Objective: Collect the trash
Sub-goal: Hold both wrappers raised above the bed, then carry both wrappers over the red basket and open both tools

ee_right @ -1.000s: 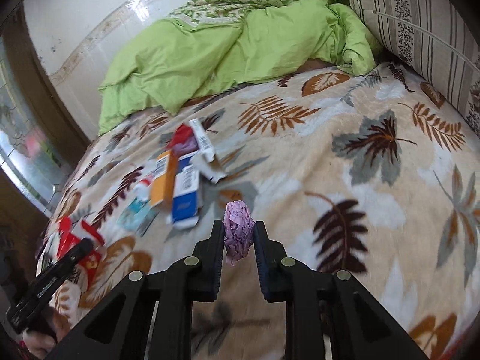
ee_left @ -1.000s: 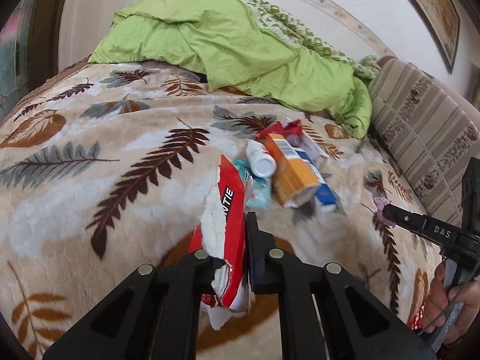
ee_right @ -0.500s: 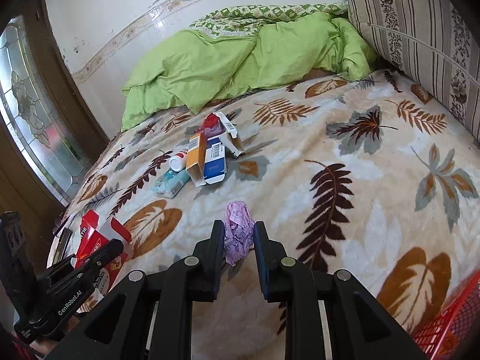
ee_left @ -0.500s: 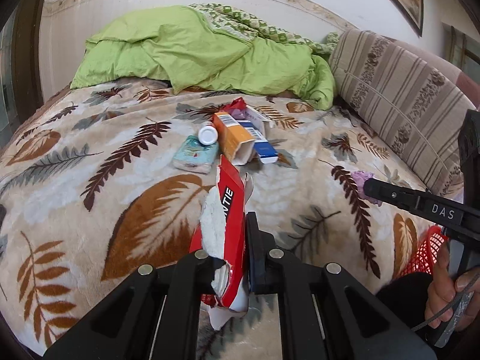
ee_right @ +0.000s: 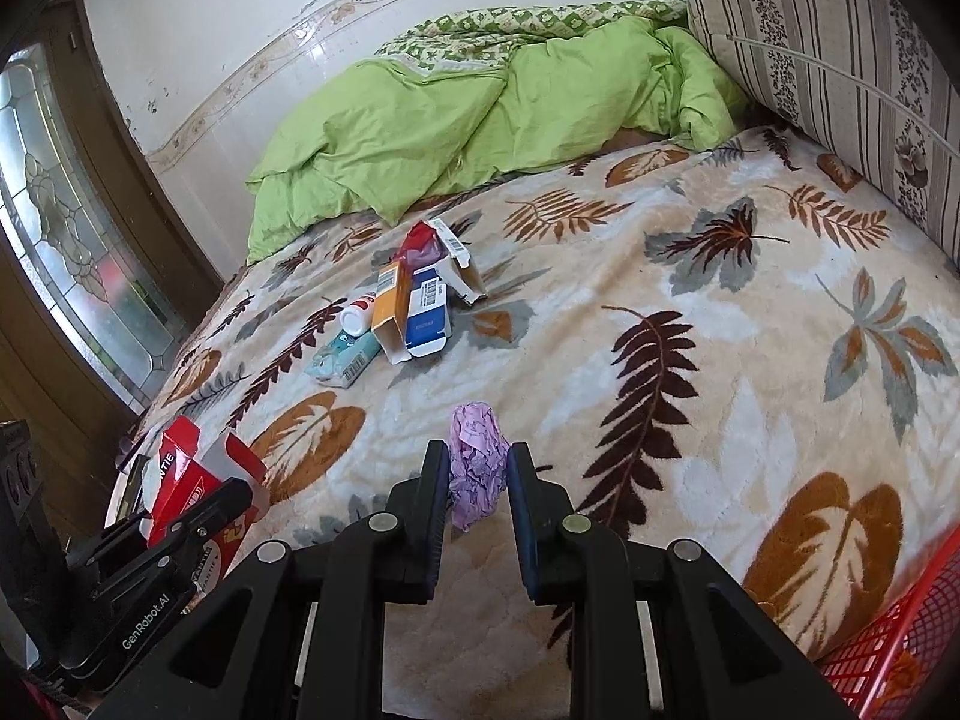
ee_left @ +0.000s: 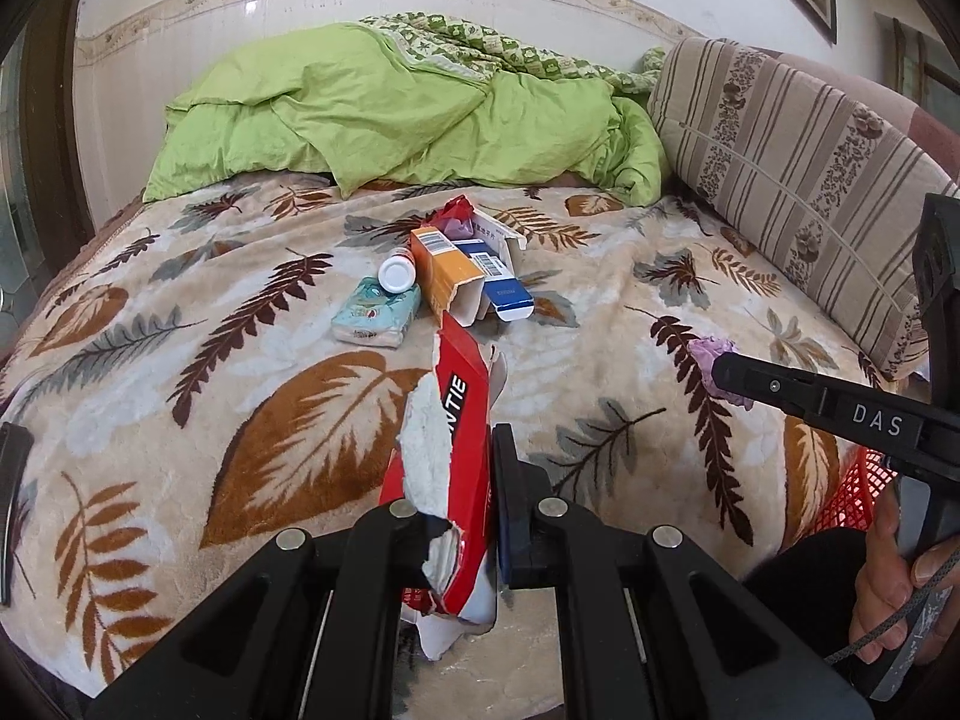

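Gripping trash: both grippers are clamped on a piece each, above the near edge of the leaf-print blanket [ee_left: 252, 396].
Left gripper [ee_left: 450, 480]: clenched on a torn red carton [ee_left: 447, 456], which stands up between the jaws, its ragged white inside showing; what is in it cannot be told.
Right gripper [ee_right: 477, 480]: clenched on a crumpled purple wrapper [ee_right: 476, 459], held just above the blanket.
Orange box [ee_left: 447, 279]: lies mid-blanket, its near end open; nothing can be seen inside.
Blue-and-white box [ee_left: 495, 276]: lies touching the orange box on the side towards the striped cushion [ee_left: 798, 180].
White box [ee_left: 498, 237]: open, behind the blue-and-white box, farther up the blanket.
Red wrapper [ee_left: 453, 213]: at the far end of that pile.
White bottle [ee_left: 397, 271]: lies against the orange box's other side, cap towards the camera.
Tissue pack [ee_left: 375, 318]: teal, just in front of the bottle.
Red mesh basket [ee_right: 894, 642]: beside the blanket's near corner, under the right gripper's side; its contents are out of sight.
Green duvet [ee_left: 408, 114]: bunched at the blanket's far end.
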{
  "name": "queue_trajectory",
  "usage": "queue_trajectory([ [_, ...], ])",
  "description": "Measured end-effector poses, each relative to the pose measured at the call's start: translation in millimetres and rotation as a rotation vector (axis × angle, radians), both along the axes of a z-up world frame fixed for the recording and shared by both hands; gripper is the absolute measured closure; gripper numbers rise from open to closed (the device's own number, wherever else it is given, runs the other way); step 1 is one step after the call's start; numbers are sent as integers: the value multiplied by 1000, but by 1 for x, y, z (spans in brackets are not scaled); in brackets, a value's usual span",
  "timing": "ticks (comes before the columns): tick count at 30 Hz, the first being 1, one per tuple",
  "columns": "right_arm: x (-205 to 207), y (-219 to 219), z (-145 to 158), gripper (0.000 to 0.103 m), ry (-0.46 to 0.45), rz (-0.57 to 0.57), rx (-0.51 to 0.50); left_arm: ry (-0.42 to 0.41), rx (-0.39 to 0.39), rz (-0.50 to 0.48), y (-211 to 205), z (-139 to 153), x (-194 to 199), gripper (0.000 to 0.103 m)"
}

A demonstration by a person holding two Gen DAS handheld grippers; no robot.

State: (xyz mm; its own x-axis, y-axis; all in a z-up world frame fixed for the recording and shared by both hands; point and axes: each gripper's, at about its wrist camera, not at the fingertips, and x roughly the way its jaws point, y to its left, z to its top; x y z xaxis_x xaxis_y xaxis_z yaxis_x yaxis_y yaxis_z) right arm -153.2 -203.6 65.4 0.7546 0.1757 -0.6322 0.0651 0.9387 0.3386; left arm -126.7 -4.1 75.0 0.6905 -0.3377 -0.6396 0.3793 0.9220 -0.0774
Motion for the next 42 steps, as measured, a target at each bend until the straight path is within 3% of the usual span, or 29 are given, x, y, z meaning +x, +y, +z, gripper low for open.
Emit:
queue_trajectory([
  [24, -3, -4, 1, 82, -4, -4, -4, -9, 28, 20, 1, 0, 0, 95],
  [42, -4, -7, 2, 82, -2, -8, 12, -6, 2, -1, 2, 3, 0, 95],
])
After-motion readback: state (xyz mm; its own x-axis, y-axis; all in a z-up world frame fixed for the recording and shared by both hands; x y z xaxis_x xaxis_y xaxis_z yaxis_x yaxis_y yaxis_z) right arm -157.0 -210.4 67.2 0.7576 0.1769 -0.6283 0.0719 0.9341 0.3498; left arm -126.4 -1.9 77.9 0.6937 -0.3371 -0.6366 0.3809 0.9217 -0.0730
